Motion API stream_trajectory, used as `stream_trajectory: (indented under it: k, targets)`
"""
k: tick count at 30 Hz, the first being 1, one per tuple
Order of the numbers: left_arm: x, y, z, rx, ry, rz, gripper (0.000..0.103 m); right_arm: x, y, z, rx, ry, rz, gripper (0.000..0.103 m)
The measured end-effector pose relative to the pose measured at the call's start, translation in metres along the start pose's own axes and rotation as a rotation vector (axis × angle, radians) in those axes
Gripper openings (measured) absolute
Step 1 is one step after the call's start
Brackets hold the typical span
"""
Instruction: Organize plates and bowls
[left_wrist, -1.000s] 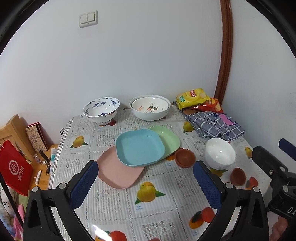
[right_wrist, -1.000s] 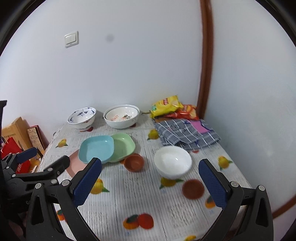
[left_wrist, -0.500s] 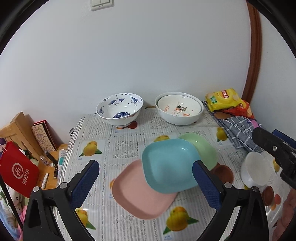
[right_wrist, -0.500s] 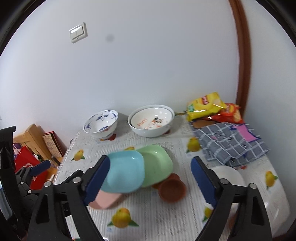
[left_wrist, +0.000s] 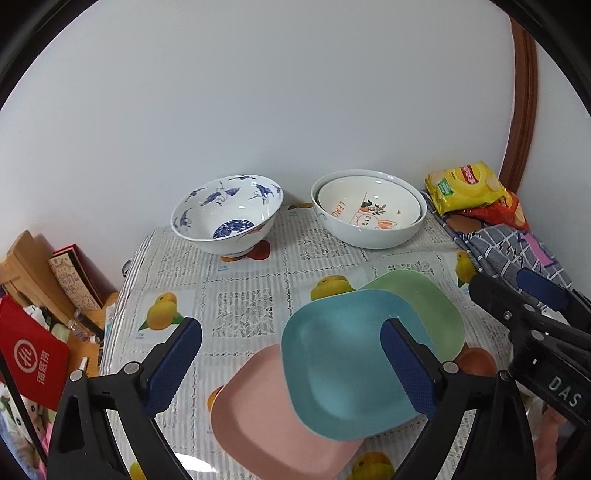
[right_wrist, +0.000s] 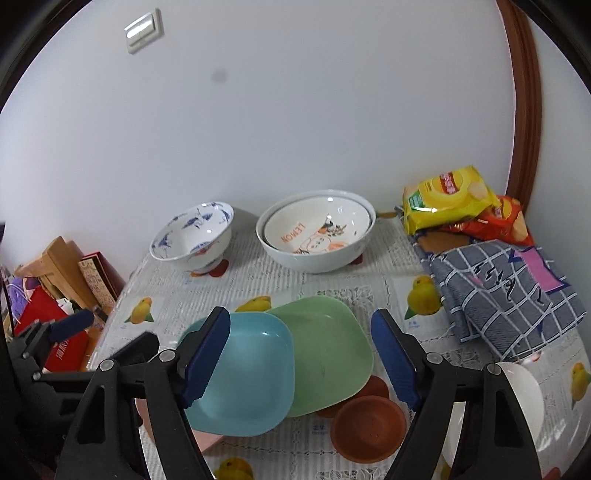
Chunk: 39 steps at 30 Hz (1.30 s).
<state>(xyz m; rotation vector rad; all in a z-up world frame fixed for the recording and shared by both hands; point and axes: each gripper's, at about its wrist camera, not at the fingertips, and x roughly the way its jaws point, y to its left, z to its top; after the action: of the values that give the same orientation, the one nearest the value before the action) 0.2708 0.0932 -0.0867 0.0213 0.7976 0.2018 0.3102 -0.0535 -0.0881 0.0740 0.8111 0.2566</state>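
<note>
Along the table's (left_wrist: 243, 295) far edge stood a blue-and-white bowl (left_wrist: 226, 216) toward the left corner and, right of it, a white cartoon bowl (right_wrist: 317, 236) nested in another. Nearer the front edge lay three overlapping square plates: pink (left_wrist: 266, 413) lowest and leftmost, blue (left_wrist: 343, 365) over it, green (right_wrist: 328, 354) partly under the blue one's right side. The left gripper (left_wrist: 291, 365) hovered spread, its jaws narrowing, astride the pink and blue plates without gripping them. The right gripper (right_wrist: 301, 360) was also closing, the blue and green plates showing between its jaws, untouched. A brown saucer (right_wrist: 367, 428) sat beside the green plate, a white bowl (right_wrist: 524, 391) toward the right edge.
</note>
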Motion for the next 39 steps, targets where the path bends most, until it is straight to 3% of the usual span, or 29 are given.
stream_trajectory:
  k: [4,6,12,19,24,35,37,39]
  targets:
    - [0.02,0.002,-0.005,-0.013,0.015,-0.004,0.094,0.008,-0.01,-0.014,0.03,0.02,0.026,0.078]
    - [0.031,0.005,-0.009,-0.027,0.027,-0.002,0.094,0.015,-0.01,-0.019,0.011,0.037,-0.01,0.077]
    - [0.062,0.021,-0.02,-0.096,0.09,-0.029,0.081,0.037,-0.017,-0.035,0.035,0.113,-0.024,0.07]
    - [0.062,0.02,-0.025,-0.092,0.093,-0.07,0.08,0.048,-0.013,-0.044,0.061,0.148,0.02,0.066]
    - [0.061,0.017,-0.029,-0.068,0.09,-0.048,0.075,0.053,0.0,-0.049,0.031,0.162,0.024,0.064]
    - [0.076,0.025,-0.045,-0.106,0.157,-0.107,0.044,0.075,0.015,-0.062,0.022,0.232,-0.018,0.046]
    - [0.078,0.024,-0.047,-0.105,0.165,-0.117,0.033,0.075,0.015,-0.063,0.029,0.232,-0.013,0.037]
    - [0.078,0.022,-0.049,-0.098,0.17,-0.12,0.029,0.075,0.016,-0.063,0.034,0.233,-0.007,0.031]
